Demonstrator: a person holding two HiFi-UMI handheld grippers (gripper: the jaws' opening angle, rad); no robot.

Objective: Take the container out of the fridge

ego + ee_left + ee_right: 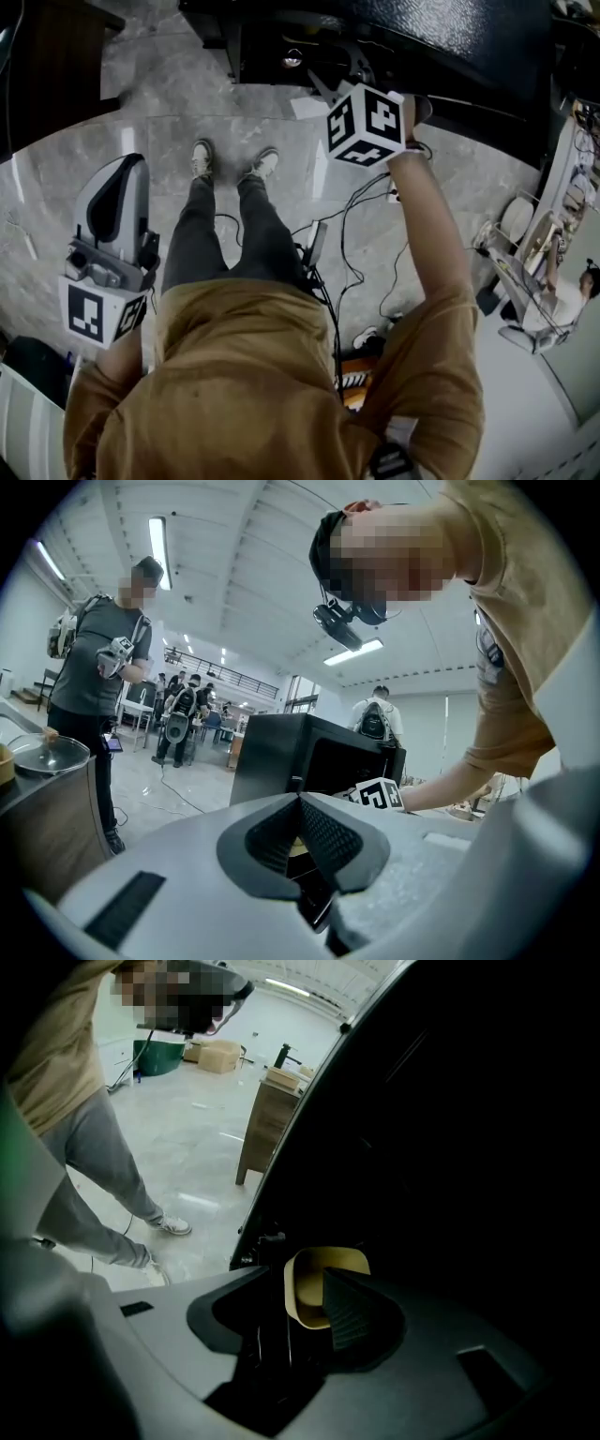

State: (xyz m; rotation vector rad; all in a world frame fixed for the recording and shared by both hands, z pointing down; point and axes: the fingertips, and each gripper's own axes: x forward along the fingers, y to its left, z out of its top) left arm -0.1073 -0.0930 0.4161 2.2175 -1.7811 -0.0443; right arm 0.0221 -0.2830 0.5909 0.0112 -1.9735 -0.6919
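A pale yellow container [342, 1262] sits in the dark inside of the black fridge [422, 47]. My right gripper [298, 1279] reaches into the fridge. Its jaws stand wide, open, with the container's near rim between them and its ribbed right pad [352, 1312] beside the wall. In the head view only its marker cube [366, 122] shows at the fridge's edge. My left gripper [131, 161] hangs low at my left side, away from the fridge. In its own view the left gripper [300, 801] is shut with nothing held, and the fridge [281, 752] stands ahead.
Cables [356, 216] trail over the grey marble floor by my feet. A dark cabinet [47, 56] stands far left and a metal rack [525, 272] at right. Other people [98, 667] stand about the hall. A lidded pot [47, 757] rests on a counter. A wooden stand [272, 1119] is near the fridge.
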